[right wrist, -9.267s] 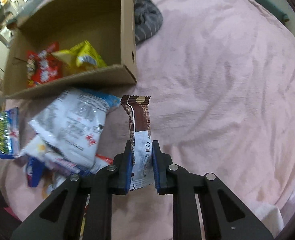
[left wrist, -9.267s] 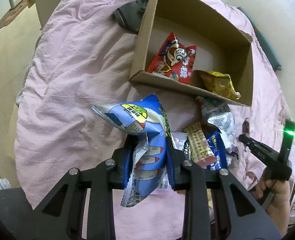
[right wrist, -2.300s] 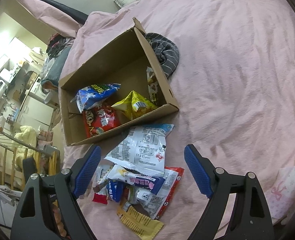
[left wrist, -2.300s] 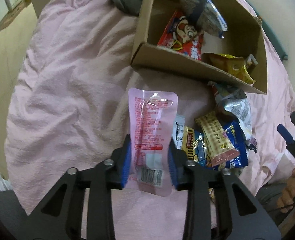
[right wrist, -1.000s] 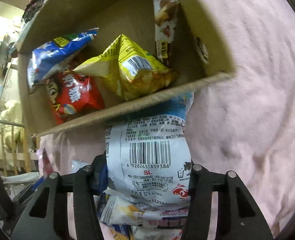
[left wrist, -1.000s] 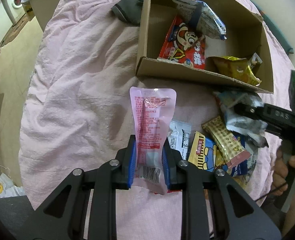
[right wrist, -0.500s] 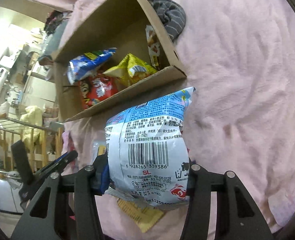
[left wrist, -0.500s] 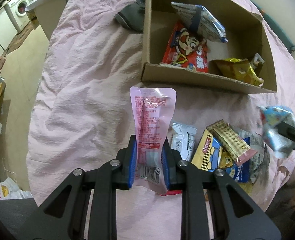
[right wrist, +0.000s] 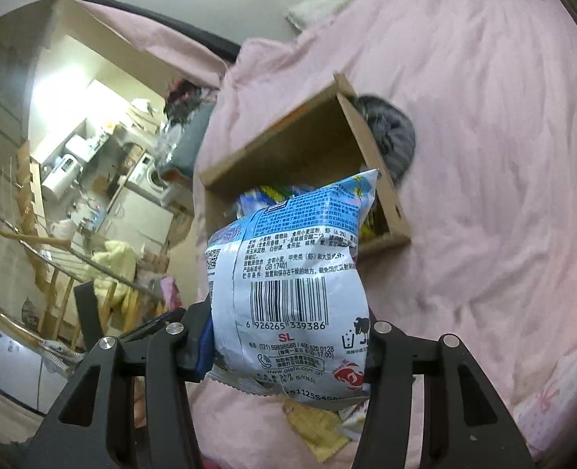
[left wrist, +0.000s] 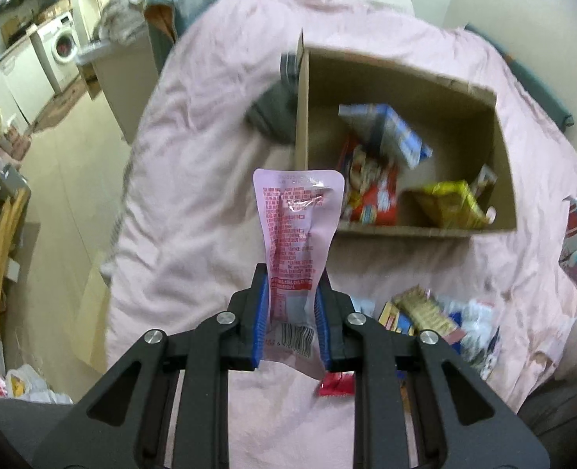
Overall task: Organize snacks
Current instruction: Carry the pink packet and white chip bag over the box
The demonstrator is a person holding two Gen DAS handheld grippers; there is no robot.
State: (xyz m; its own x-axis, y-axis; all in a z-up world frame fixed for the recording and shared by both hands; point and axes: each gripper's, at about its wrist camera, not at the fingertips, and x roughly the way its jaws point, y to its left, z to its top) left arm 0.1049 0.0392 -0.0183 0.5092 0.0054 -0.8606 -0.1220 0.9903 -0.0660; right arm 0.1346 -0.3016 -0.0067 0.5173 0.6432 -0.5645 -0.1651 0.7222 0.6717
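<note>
Above a bed (left wrist: 194,179) covered in a pink sheet, the left tongs (left wrist: 291,312) are clenched on the lower part of a pink pouch (left wrist: 297,226), held upright just short of the near-left corner of an open cardboard box (left wrist: 302,117). The pouch carries dense red print, too small to read, and a barcode at its bottom edge.

The right tongs (right wrist: 288,336) grip a puffy white-and-blue snack bag (right wrist: 292,281) by its sides, in the air in front of the box. Its back panel shows blocks of Chinese text, the barcode number 6 926265 339386, "GB 17401", the letters "SL", the phone numbers (021)59898588 / 400 820 0128, the address www.oishi.com.cn, a bin symbol and a red fish logo.

Inside the box lie a blue-and-white bag (left wrist: 390,136), a red bag with a cartoon figure (left wrist: 374,195) and a yellow bag (left wrist: 448,203). On the sheet in front of the box sits a loose pile of packets (left wrist: 429,312). A grey striped cloth (right wrist: 390,136) lies against the box's far corner.
</note>
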